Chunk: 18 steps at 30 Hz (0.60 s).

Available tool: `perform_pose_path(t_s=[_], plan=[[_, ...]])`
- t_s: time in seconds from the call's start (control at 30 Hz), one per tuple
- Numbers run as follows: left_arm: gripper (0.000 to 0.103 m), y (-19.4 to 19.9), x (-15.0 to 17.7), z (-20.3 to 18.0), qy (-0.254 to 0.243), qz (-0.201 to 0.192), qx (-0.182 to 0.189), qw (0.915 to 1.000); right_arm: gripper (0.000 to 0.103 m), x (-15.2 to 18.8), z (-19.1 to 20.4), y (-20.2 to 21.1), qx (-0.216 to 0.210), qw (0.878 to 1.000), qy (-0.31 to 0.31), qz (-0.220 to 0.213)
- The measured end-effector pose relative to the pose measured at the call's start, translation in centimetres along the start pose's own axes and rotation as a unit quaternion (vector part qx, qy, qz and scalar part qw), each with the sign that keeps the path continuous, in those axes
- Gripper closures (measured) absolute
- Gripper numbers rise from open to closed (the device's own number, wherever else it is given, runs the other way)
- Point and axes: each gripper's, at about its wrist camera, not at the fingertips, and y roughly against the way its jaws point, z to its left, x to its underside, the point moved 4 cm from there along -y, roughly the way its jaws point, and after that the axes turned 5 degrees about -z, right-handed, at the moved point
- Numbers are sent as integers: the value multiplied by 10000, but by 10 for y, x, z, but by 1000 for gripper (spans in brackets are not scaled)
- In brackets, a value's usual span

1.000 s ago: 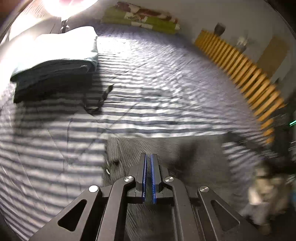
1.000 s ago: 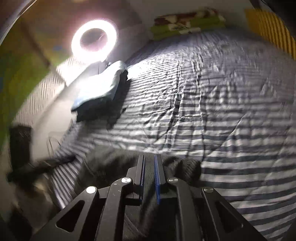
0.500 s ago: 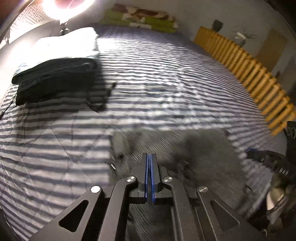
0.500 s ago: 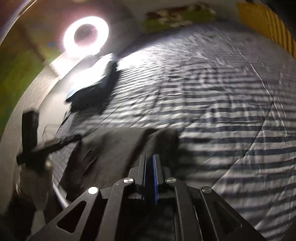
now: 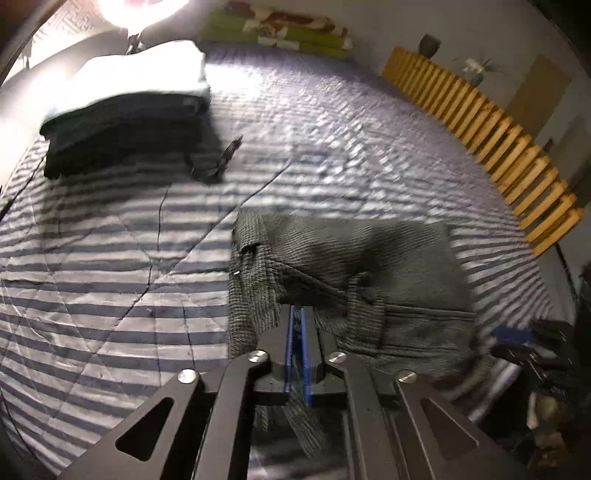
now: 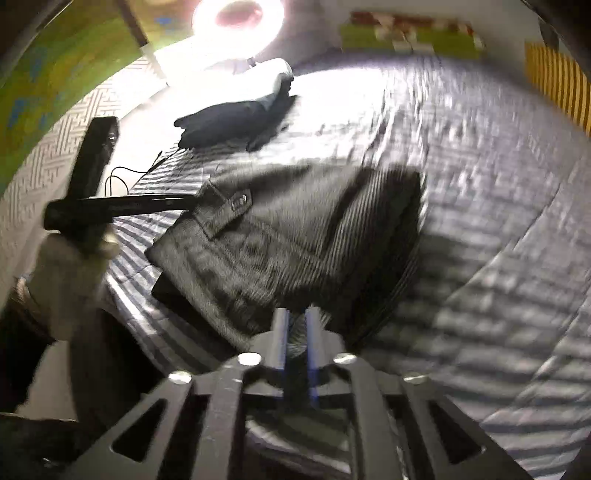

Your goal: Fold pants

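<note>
Dark grey corduroy pants (image 5: 369,266) lie bunched on the striped bedspread (image 5: 110,258), waistband and belt loop toward me. My left gripper (image 5: 297,317) is shut on a fold of the pants' cloth at their near edge. In the right wrist view the same pants (image 6: 295,236) spread ahead, partly lifted and folded over. There my right gripper (image 6: 296,321) is shut on the pants' near edge, with cloth pinched between its blue pads. The left gripper (image 6: 122,206) appears as a dark bar at the pants' left corner, held by a gloved hand (image 6: 70,273).
A stack of folded clothes (image 5: 125,122) sits at the far left of the bed under a bright ring light (image 6: 238,22). A dark belt or strap (image 5: 221,158) lies beside the stack. Green pillows (image 5: 280,33) are at the head; yellow wooden slats (image 5: 491,136) run along the right.
Both grippers have pulled back and up with the cloth, so the pants now lie further out on the bed and more of them shows. Both stay shut.
</note>
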Motion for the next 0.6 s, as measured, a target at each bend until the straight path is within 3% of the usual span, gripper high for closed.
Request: perform_pose_path(t_s=[0.07,0.17,0.27,0.33,0.4,0.47,0.6], plan=[[97,11,4,-13,-135,-6,176,9998,57,-9,-2,9,-46,9995,-68,-317],[97,11,17,-26,-424,171,300,9985,56,-25,1,13,-6,9976,-7,-692],[98,-15,37,-17,-598,531,-15,9968,55,-33,8,4,-31,9974,-19,-722],[98,-17,45,-8,-452,422,183,9979,56,-28,4,-13,-357,9982,-258,-404],[98,-13,41,-4,-256,403,268,9985,56,-17,-9,-25,-345,9978,-564,-15],[98,-6,39,-6,-258,367,229,9987,56,-10,-23,-22,-110,9973,-727,68],[96,7,33,-18,-459,217,94,9987,56,-6,-34,-3,-293,9942,-1033,34]])
